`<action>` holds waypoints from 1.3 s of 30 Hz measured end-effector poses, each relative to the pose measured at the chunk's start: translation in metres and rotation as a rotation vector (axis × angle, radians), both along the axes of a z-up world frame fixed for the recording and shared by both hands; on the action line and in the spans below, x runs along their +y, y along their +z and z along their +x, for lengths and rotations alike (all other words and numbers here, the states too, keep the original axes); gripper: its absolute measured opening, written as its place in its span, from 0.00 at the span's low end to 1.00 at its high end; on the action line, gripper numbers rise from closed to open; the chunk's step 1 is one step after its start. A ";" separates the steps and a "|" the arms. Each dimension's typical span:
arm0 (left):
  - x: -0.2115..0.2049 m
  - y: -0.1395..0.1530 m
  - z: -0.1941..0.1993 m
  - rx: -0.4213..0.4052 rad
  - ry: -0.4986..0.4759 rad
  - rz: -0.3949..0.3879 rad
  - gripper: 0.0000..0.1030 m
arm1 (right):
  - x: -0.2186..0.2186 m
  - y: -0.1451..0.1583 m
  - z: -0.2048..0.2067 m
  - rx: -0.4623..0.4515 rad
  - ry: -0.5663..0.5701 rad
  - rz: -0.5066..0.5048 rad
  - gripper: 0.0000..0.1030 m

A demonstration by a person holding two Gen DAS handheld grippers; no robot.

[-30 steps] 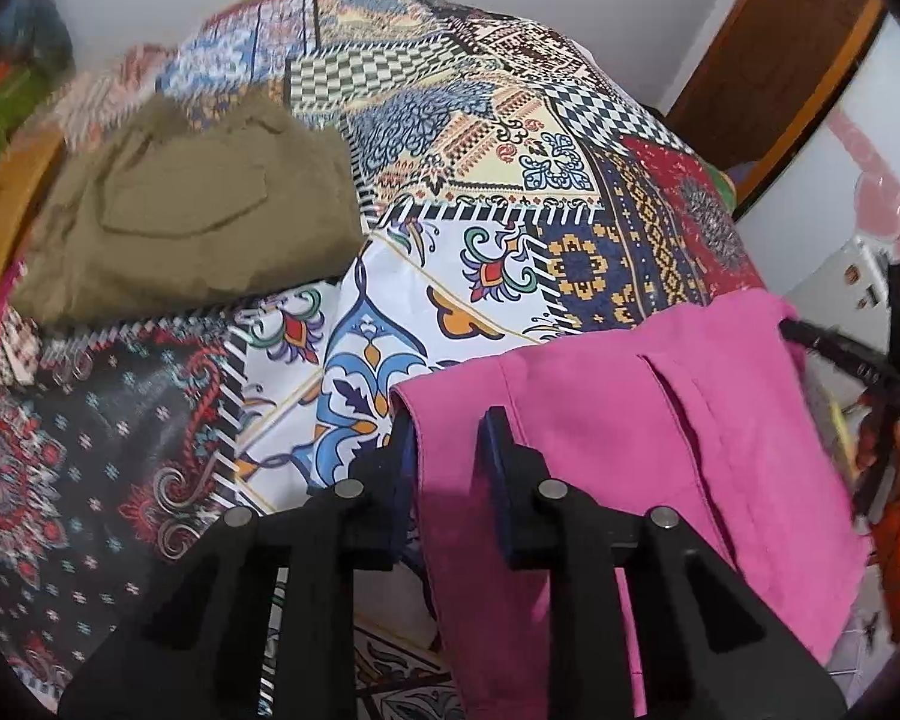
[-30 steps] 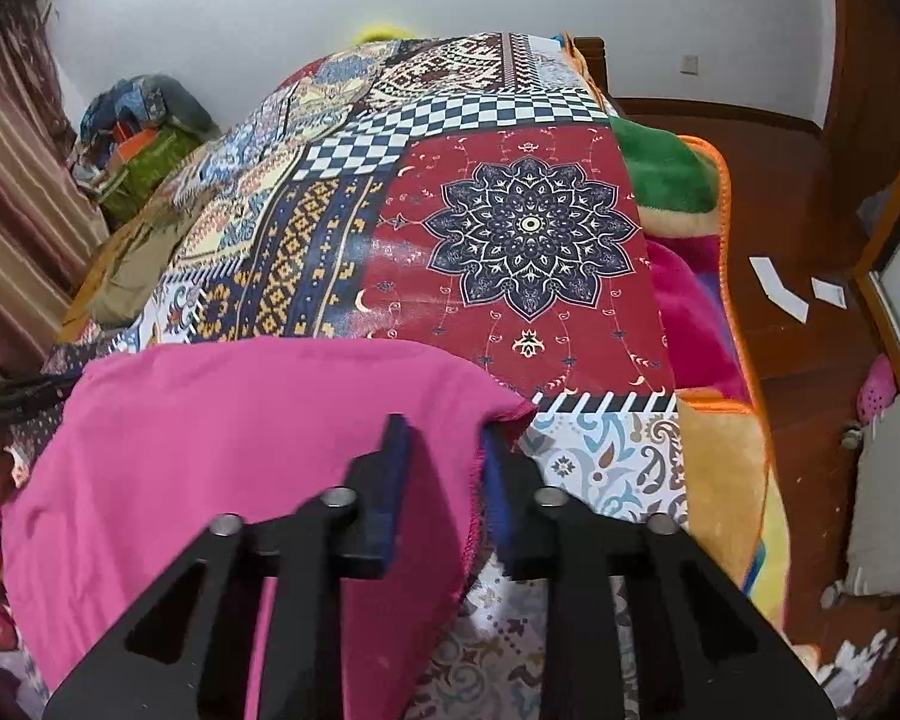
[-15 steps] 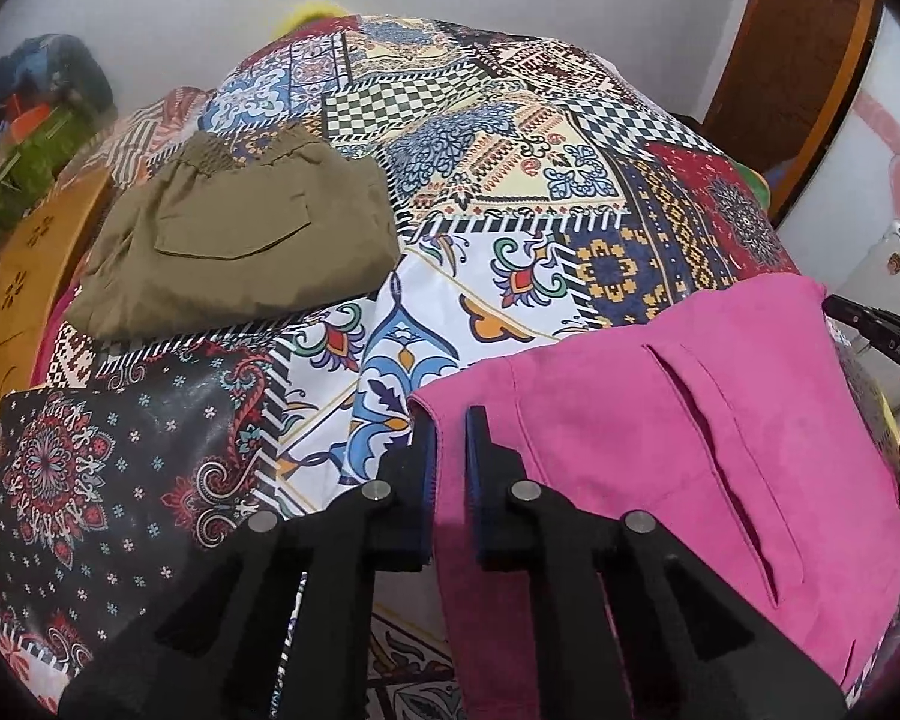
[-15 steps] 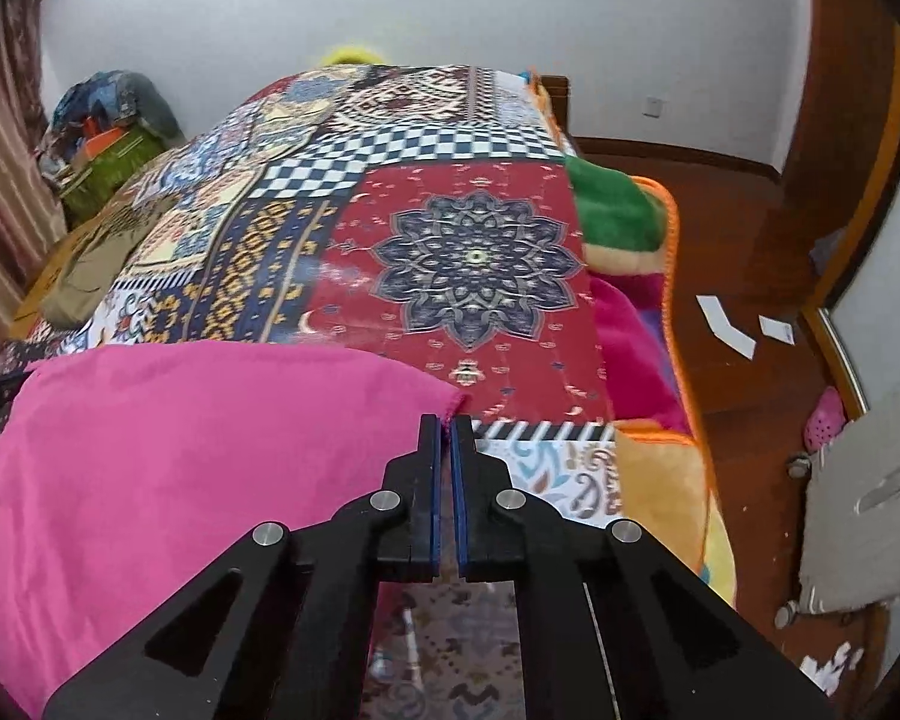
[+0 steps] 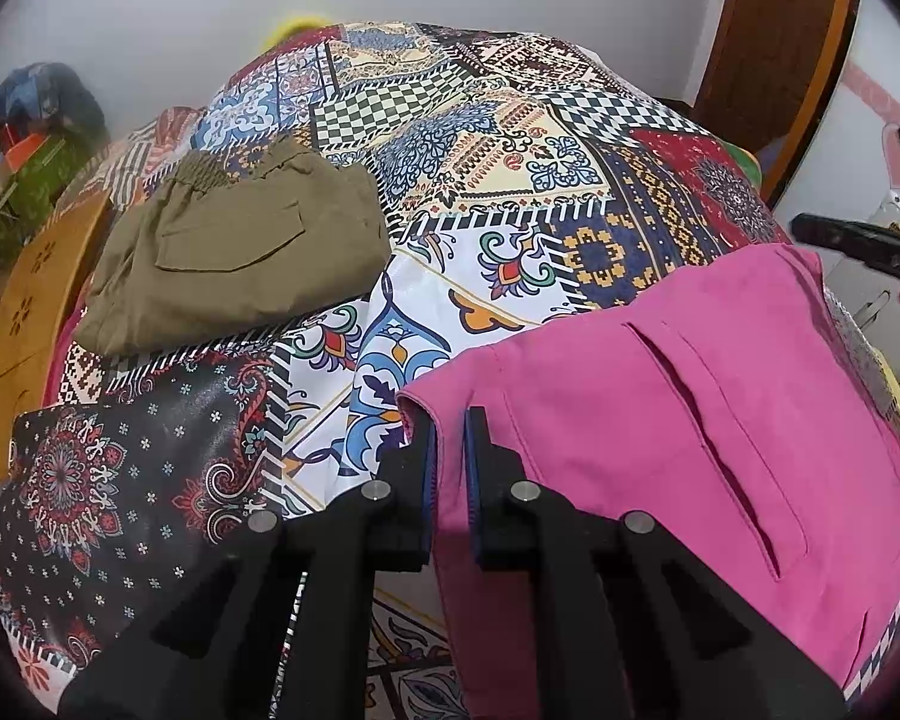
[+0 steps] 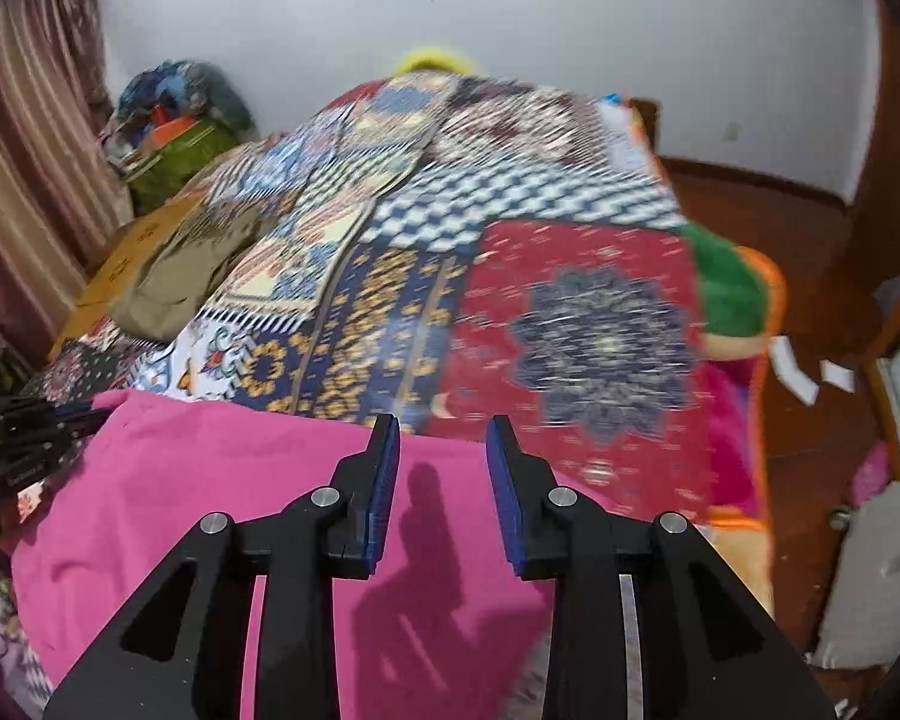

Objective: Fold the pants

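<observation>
We count two pants | pink pants [image 5: 660, 420] pinched at the near corner by our left gripper [image 5: 448, 441] | right gripper [image 6: 442, 450] spread wide above them | olive pants [image 5: 234, 252] far left

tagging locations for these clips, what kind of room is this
Most likely a bedroom: a bed under a patchwork bedspread, a curtain by the wall, and pink pants with folded olive pants laid on it.

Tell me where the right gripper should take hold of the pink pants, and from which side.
Probably the far right corner of the pink pants, along the edge just ahead of the open right gripper. That edge lies flat on the bedspread, so come in low from the near side. The left gripper already pinches the opposite corner.
</observation>
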State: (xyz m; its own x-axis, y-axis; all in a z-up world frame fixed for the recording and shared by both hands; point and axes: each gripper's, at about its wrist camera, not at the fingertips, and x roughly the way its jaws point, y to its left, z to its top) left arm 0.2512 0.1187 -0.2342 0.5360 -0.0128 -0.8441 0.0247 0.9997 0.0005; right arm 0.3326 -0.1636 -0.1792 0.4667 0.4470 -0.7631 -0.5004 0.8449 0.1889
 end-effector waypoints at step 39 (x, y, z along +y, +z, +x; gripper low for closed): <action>-0.008 0.051 0.006 -0.052 -0.048 -0.075 0.28 | 0.058 -0.031 -0.045 0.193 0.234 -0.070 0.27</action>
